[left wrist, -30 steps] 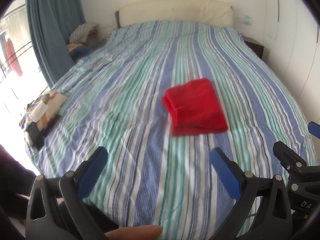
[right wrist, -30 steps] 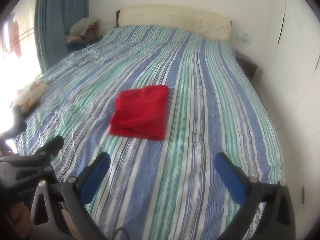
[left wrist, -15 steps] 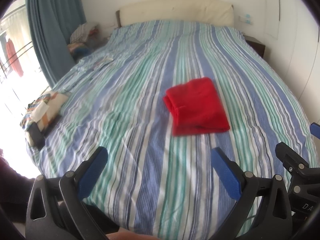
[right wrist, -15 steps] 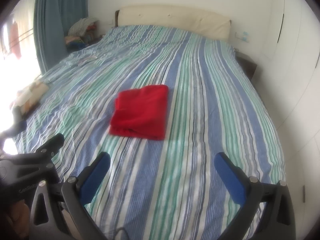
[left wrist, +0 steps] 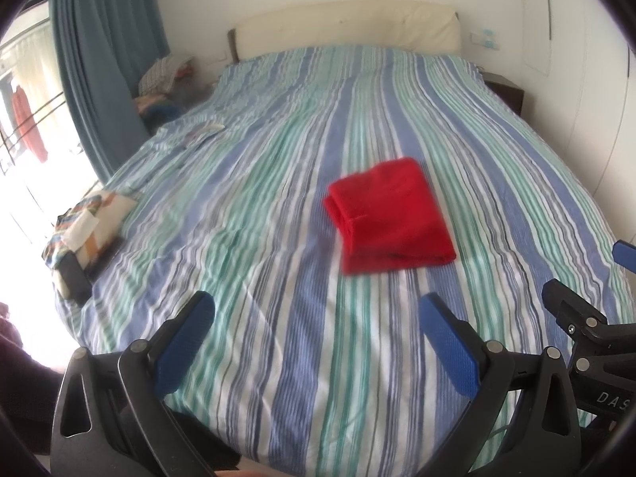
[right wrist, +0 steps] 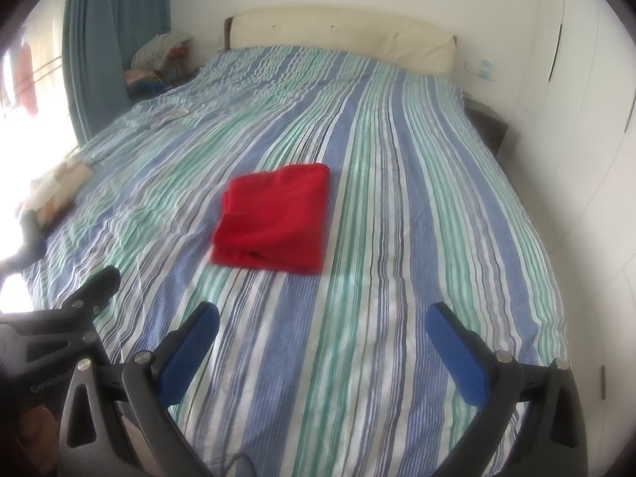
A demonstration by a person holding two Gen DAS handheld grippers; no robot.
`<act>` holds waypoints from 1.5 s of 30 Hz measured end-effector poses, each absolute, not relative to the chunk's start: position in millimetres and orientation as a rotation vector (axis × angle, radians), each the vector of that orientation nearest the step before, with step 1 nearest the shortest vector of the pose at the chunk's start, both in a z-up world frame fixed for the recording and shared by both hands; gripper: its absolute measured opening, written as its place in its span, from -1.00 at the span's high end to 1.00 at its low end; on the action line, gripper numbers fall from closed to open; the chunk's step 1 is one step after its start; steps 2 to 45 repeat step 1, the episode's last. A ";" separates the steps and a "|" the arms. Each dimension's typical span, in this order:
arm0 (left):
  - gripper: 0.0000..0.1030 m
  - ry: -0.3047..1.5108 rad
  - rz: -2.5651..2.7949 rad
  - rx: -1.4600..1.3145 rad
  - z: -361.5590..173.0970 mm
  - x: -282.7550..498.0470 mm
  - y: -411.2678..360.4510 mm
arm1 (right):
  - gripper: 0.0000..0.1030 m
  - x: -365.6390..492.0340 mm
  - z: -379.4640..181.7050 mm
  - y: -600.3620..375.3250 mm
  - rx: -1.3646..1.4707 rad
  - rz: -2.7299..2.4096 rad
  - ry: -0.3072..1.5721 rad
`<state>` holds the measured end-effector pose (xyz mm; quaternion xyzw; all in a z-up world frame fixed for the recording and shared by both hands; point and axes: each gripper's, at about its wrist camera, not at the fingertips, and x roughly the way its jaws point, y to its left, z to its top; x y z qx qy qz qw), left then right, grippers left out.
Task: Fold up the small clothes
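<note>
A red garment (left wrist: 391, 216) lies folded into a compact rectangle in the middle of the striped bed (left wrist: 278, 206); the right wrist view shows the same red garment (right wrist: 274, 218) on the bed (right wrist: 397, 238). My left gripper (left wrist: 316, 312) hangs open over the bed's near edge, well short of the garment, nothing between its blue pads. My right gripper (right wrist: 322, 320) is likewise open and empty, held back from the cloth. Each gripper's black frame shows at the edge of the other's view.
A patterned folded stack (left wrist: 89, 224) rests at the bed's left edge. A pile of clothes (left wrist: 167, 79) sits beside the blue curtain (left wrist: 99, 59). A cream headboard (left wrist: 349, 26) stands at the far end, a dark nightstand (left wrist: 503, 93) right of it.
Both grippers have drawn back very slightly from the garment; both stay open. A fingertip at the bottom of the left wrist view has slipped mostly out of sight.
</note>
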<state>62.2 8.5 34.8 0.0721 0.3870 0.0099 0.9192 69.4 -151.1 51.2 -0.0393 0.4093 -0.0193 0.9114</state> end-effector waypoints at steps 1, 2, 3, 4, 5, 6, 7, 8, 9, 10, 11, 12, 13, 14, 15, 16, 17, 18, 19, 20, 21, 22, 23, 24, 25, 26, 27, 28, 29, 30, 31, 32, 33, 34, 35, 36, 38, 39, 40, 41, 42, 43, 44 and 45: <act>-0.99 0.794 0.020 0.153 35.0 61.9 8.1 | -0.99 69.6 50.7 -151.7 -0.080 -0.041 0.845; -0.99 0.794 0.020 0.153 35.0 61.9 8.1 | -0.99 69.6 50.7 -151.7 -0.080 -0.041 0.845; -0.99 0.794 0.020 0.153 35.0 61.9 8.1 | -0.99 69.6 50.7 -151.7 -0.080 -0.041 0.845; -0.99 0.794 0.020 0.153 35.0 61.9 8.1 | -0.99 69.6 50.7 -151.7 -0.080 -0.041 0.845; -0.99 0.794 0.020 0.153 35.0 61.9 8.1 | -0.99 69.6 50.7 -151.7 -0.080 -0.041 0.845; -0.99 0.794 0.020 0.153 35.0 61.9 8.1 | -0.99 69.6 50.7 -151.7 -0.080 -0.041 0.845; -0.99 0.794 0.020 0.153 35.0 61.9 8.1 | -0.99 69.6 50.7 -151.7 -0.080 -0.041 0.845; -0.99 0.794 0.020 0.153 35.0 61.9 8.1 | -0.99 69.6 50.7 -151.7 -0.080 -0.041 0.845; -0.99 0.794 0.020 0.153 35.0 61.9 8.1 | -0.99 69.6 50.7 -151.7 -0.080 -0.041 0.845; -0.99 0.794 0.020 0.153 35.0 61.9 8.1 | -0.99 69.6 50.7 -151.7 -0.080 -0.041 0.845; -0.99 0.794 0.020 0.153 35.0 61.9 8.1 | -0.99 69.6 50.7 -151.7 -0.080 -0.041 0.845; -0.99 0.794 0.020 0.153 35.0 61.9 8.1 | -0.99 69.6 50.7 -151.7 -0.080 -0.041 0.845; -0.99 0.794 0.020 0.153 35.0 61.9 8.1 | -0.99 69.6 50.7 -151.7 -0.080 -0.041 0.845; -0.99 0.794 0.020 0.153 35.0 61.9 8.1 | -0.99 69.6 50.7 -151.7 -0.080 -0.041 0.845; -0.99 0.794 0.020 0.153 35.0 61.9 8.1 | -0.99 69.6 50.7 -151.7 -0.080 -0.041 0.845; -0.99 0.794 0.020 0.153 35.0 61.9 8.1 | -0.99 69.6 50.7 -151.7 -0.080 -0.041 0.845; -0.99 0.794 0.020 0.153 35.0 61.9 8.1 | -0.99 69.6 50.7 -151.7 -0.080 -0.041 0.845; -0.99 0.794 0.020 0.153 35.0 61.9 8.1 | -0.99 69.6 50.7 -151.7 -0.080 -0.041 0.845; -0.99 0.794 0.020 0.153 35.0 61.9 8.1 | -0.99 69.6 50.7 -151.7 -0.080 -0.041 0.845; -0.99 0.794 0.020 0.153 35.0 61.9 8.1 | -0.99 69.6 50.7 -151.7 -0.080 -0.041 0.845; -0.99 0.794 0.020 0.153 35.0 61.9 8.1 | -0.99 69.6 50.7 -151.7 -0.080 -0.041 0.845; -0.99 0.794 0.020 0.153 35.0 61.9 8.1 | -0.99 69.6 50.7 -151.7 -0.080 -0.041 0.845; -0.99 0.794 0.020 0.153 35.0 61.9 8.1 | -0.99 69.6 50.7 -151.7 -0.080 -0.041 0.845; -0.99 0.794 0.020 0.153 35.0 61.9 8.1 | -0.99 69.6 50.7 -151.7 -0.080 -0.041 0.845; -0.99 0.794 0.020 0.153 35.0 61.9 8.1 | -0.99 69.6 50.7 -151.7 -0.080 -0.041 0.845; -0.99 0.794 0.020 0.153 35.0 61.9 8.1 | -0.99 69.6 50.7 -151.7 -0.080 -0.041 0.845; -0.99 0.794 0.020 0.153 35.0 61.9 8.1 | -0.99 69.6 50.7 -151.7 -0.080 -0.041 0.845; -0.99 0.794 0.020 0.153 35.0 61.9 8.1 | -0.99 69.6 50.7 -151.7 -0.080 -0.041 0.845; -0.99 0.794 0.020 0.153 35.0 61.9 8.1 | -0.99 69.6 50.7 -151.7 -0.080 -0.041 0.845; -0.99 0.794 0.020 0.153 35.0 61.9 8.1 | -0.99 69.6 50.7 -151.7 -0.080 -0.041 0.845; -0.99 0.794 0.020 0.153 35.0 61.9 8.1 | -0.99 69.6 50.7 -151.7 -0.080 -0.041 0.845; -0.99 0.794 0.020 0.153 35.0 61.9 8.1 | -0.99 69.6 50.7 -151.7 -0.080 -0.041 0.845; -0.99 0.794 0.020 0.153 35.0 61.9 8.1 | -0.99 69.6 50.7 -151.7 -0.080 -0.041 0.845; -0.99 0.794 0.020 0.153 35.0 61.9 8.1 | -0.99 69.6 50.7 -151.7 -0.080 -0.041 0.845; -0.99 0.794 0.020 0.153 35.0 61.9 8.1 | -0.99 69.6 50.7 -151.7 -0.080 -0.041 0.845; -0.99 0.794 0.020 0.153 35.0 61.9 8.1 | -0.99 69.6 50.7 -151.7 -0.080 -0.041 0.845; -0.99 0.794 0.020 0.153 35.0 61.9 8.1 | -0.99 69.6 50.7 -151.7 -0.080 -0.041 0.845; -0.99 0.794 0.020 0.153 35.0 61.9 8.1 | -0.99 69.6 50.7 -151.7 -0.080 -0.041 0.845; -0.99 0.794 0.020 0.153 35.0 61.9 8.1 | -0.99 69.6 50.7 -151.7 -0.080 -0.041 0.845; -0.99 0.794 0.020 0.153 35.0 61.9 8.1 | -0.99 69.6 50.7 -151.7 -0.080 -0.041 0.845; -0.99 0.794 0.020 0.153 35.0 61.9 8.1 | -0.99 69.6 50.7 -151.7 -0.080 -0.041 0.845; -0.99 0.794 0.020 0.153 35.0 61.9 8.1 | -0.99 69.6 50.7 -151.7 -0.080 -0.041 0.845; -0.99 0.794 0.020 0.153 35.0 61.9 8.1 | -0.99 69.6 50.7 -151.7 -0.080 -0.041 0.845; -0.99 0.794 0.020 0.153 35.0 61.9 8.1 | -0.99 69.6 50.7 -151.7 -0.080 -0.041 0.845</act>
